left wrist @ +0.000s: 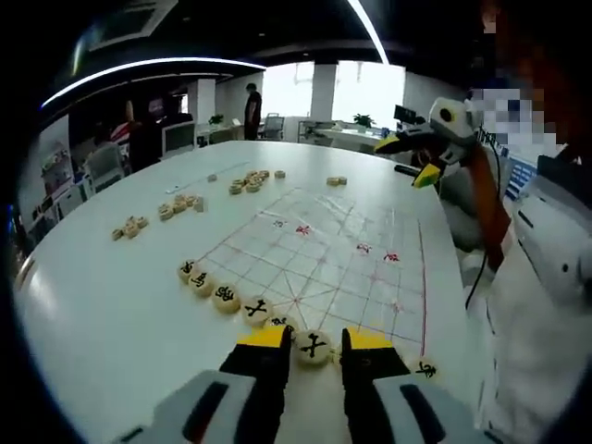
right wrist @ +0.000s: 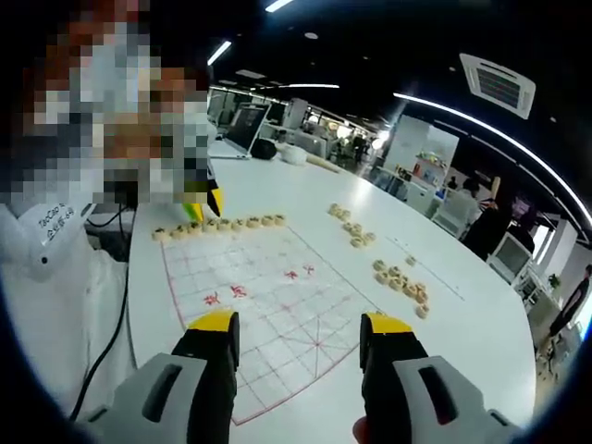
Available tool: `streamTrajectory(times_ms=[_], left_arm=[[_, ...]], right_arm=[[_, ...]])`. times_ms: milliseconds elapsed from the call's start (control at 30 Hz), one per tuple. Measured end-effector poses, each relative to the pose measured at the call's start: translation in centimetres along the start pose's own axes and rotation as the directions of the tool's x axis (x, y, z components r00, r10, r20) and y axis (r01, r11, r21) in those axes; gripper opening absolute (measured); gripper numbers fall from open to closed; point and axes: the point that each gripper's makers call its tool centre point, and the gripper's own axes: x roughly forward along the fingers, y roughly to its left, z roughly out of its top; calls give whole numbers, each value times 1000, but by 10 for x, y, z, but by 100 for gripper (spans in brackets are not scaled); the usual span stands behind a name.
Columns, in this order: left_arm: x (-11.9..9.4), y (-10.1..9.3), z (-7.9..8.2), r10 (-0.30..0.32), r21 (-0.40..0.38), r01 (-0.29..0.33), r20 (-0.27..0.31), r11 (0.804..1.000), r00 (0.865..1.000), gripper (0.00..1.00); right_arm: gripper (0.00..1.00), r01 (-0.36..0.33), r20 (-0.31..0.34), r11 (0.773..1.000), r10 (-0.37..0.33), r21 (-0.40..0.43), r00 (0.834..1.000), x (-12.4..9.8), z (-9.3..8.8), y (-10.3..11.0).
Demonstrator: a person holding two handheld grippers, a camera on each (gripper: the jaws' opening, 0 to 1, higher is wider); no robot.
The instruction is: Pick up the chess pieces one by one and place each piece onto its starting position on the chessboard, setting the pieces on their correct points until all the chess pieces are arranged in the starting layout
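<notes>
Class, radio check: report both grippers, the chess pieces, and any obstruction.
Left gripper closing around a back-row piece. Right gripper open, empty, above chessboard. Loose pieces wait off-board. Nothing in the way.

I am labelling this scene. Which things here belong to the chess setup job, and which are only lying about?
Job: chessboard; row of placed pieces; loose piece clusters; left hand-held gripper; right hand-held gripper.
Lying about: laptop; black cable; white table.
</notes>
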Motion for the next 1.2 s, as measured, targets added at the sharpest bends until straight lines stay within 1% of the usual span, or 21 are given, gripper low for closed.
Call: streamTrajectory(times_ms=[67,167,367,567,800,1000,1200], left_arm=[[-1,1,6,2,-2,-2,20,1000,1000,29],[-1,8,16,28,7,-28,50,1000,998,35],[0,27,36,85,-4,-85,113,996,990,38],[6,48,53,118,-16,-117,157,993,981,42],[23,79,58,140,-41,-135,157,990,978,42],[26,100,69,171,-39,-167,158,985,973,42],[31,116,77,190,-35,-187,149,982,970,42]], right_arm=[[53,0,2,1000,0,0,1000,0,1,-1],[53,-2,7,1000,2,2,1000,-1,2,-1],[53,-11,33,1000,11,11,999,-4,6,1],[53,-9,46,1000,9,15,999,-5,9,1],[53,-3,49,1000,2,20,999,-6,8,0],[52,5,48,1000,-6,24,999,-7,8,-2],[52,9,48,1000,-10,25,999,-8,8,-3]])
